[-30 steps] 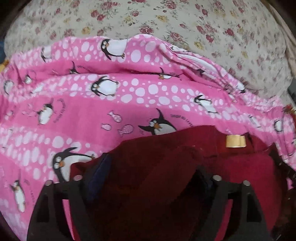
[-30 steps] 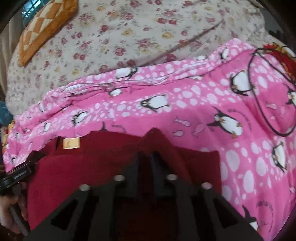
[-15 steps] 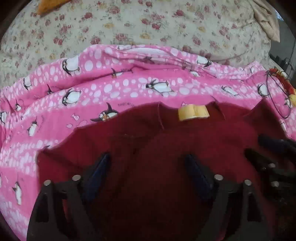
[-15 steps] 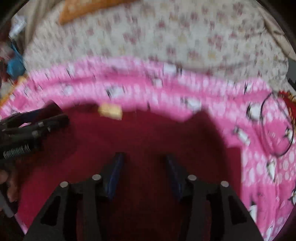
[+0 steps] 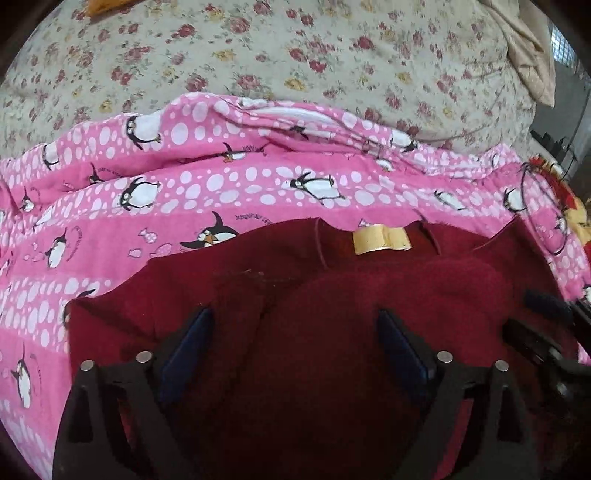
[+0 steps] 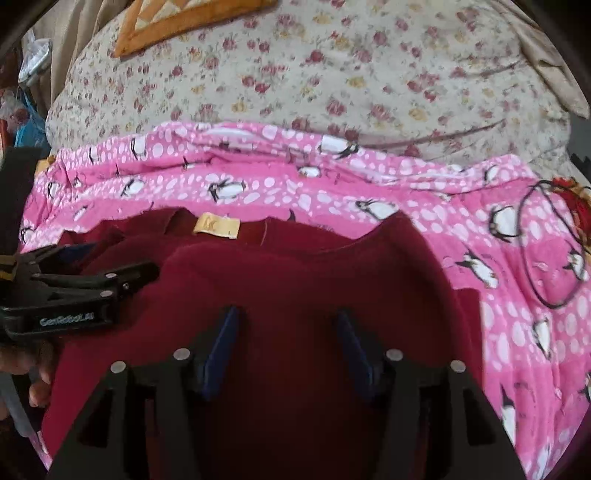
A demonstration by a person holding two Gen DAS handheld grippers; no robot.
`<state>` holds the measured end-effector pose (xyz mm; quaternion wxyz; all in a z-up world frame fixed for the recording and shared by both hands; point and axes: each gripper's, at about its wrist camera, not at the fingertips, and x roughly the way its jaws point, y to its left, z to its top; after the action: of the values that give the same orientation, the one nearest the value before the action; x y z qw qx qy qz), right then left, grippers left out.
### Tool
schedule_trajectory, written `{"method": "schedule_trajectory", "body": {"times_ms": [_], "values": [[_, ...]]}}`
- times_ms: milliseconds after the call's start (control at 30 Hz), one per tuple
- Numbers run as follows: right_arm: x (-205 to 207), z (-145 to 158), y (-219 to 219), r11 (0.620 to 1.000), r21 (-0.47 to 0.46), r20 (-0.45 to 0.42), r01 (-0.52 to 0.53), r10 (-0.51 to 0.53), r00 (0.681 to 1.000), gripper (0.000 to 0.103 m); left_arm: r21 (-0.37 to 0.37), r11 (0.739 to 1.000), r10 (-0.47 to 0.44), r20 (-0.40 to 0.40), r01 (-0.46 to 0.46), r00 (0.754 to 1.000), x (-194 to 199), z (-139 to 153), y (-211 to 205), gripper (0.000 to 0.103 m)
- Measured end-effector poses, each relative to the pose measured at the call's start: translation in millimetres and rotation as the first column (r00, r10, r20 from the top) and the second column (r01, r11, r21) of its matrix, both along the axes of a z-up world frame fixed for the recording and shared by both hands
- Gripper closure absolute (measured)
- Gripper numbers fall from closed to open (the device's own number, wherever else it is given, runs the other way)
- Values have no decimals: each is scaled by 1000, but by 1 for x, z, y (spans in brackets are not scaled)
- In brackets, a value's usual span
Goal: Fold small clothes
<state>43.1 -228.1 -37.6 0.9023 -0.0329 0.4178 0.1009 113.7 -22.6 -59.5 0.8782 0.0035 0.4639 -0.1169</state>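
Lying on the pink penguin blanket point(image 5: 229, 184), the maroon garment point(image 5: 332, 302) is spreading beneath both tools, the left gripper point(image 5: 295, 328) gaping wide, the right gripper point(image 6: 286, 325) having just been opening, neither pinching cloth, so smoothing before regrasping edges seems wise.

"genrobot.ai" stands on the left tool point(image 6: 147, 271).

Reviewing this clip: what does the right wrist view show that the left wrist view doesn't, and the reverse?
Only the right wrist view: the orange patterned cushion, a person's fingers behind the left gripper.
Only the left wrist view: the red garment's left edge, clutter at far right.
Both: garment with yellow label, penguin blanket, floral bedspread, black cord loop.
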Motion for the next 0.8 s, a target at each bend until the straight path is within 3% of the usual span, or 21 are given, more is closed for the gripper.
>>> {"method": "schedule_trajectory", "body": {"times_ms": [100, 133, 167, 200, 267, 333, 367, 433, 500, 733, 800], "values": [[-47, 21, 1, 997, 75, 71, -15, 10, 997, 41, 31, 999, 26, 59, -28, 998, -31, 23, 10, 39], [-61, 22, 2, 997, 77, 79, -16, 10, 997, 38, 32, 999, 23, 88, -25, 996, -45, 31, 14, 39], [-75, 20, 4, 997, 71, 78, -23, 17, 997, 28, 26, 999, 26, 105, -29, 994, -61, 37, 18, 38], [-84, 12, 7, 999, 44, 58, -24, 22, 998, 19, 20, 999, 46, 94, -48, 995, -71, 36, 21, 35], [-87, -10, 12, 999, -28, -20, -18, 17, 1000, 15, 14, 997, 79, 10, -79, 997, -82, 16, 26, 32], [-88, -12, 21, 994, -106, 22, -40, 43, 999, 11, 124, 992, 20, 70, -29, 997, -90, 13, 13, 32], [-88, -10, 23, 992, -119, 27, -43, 46, 999, 11, 137, 990, 6, 79, -17, 997, -94, 19, 12, 35], [-96, 2, 20, 993, -115, 79, -33, 42, 996, 14, 10, 1000, 25, 84, -26, 996, -112, 30, 29, 35], [-112, 15, 12, 997, -81, 151, -17, 29, 988, 14, -99, 992, 93, 90, -84, 992, -141, 34, 56, 35], [-141, 25, -4, 999, -27, 204, 17, -11, 979, 14, -262, 942, 237, 67, -212, 969, -208, 26, 96, 35], [-141, 24, 1, 999, -44, 210, 3, 6, 978, 14, -297, 922, 265, 14, -250, 964, -211, 16, 102, 34]]}}
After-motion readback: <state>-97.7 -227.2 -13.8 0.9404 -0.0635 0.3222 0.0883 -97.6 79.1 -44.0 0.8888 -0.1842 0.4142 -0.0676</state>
